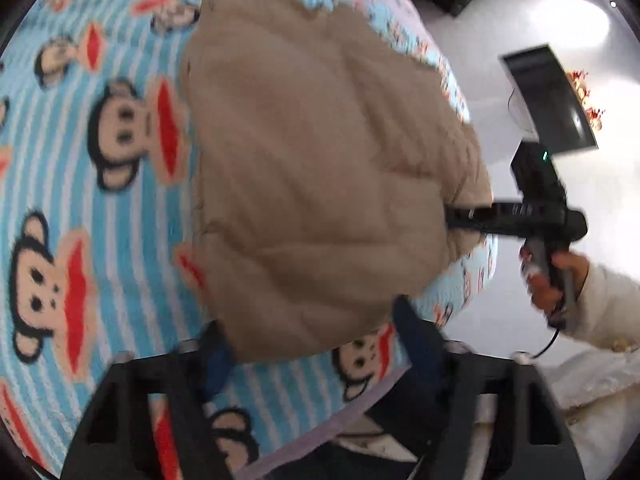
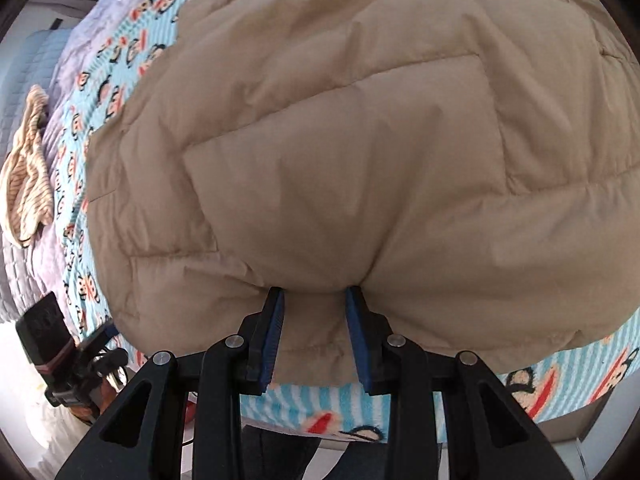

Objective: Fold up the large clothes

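Tan, quilted and thickly padded, the puffer jacket [image 2: 360, 140] lies spread on a bed covered by a blue-striped monkey-print blanket [image 1: 80, 200], its near hem reaching the blanket's front edge.

In the right wrist view the right gripper [image 2: 314, 336] has its jaws apart, straddling a bulge of the jacket's hem without visibly pinching it; the fabric sits between the blue pads but the gap looks too wide to hold anything. In the left wrist view the left gripper [image 1: 312, 344] also has its jaws spread, the jacket's lower edge lying between them, though blur makes contact hard to judge.

The likely trouble is the padding itself. If the jaws close on only the outer shell, the slippery fabric may slide out once lifted, and the fold would collapse. Springy filling could also push a finished fold back open. Because both grippers work near the bed's edge, a pull toward the person could drag the hem off the mattress, or catch the fleecy blanket along with the jacket. A striped garment [image 2: 28, 168] lies well apart at the far side and should not interfere.
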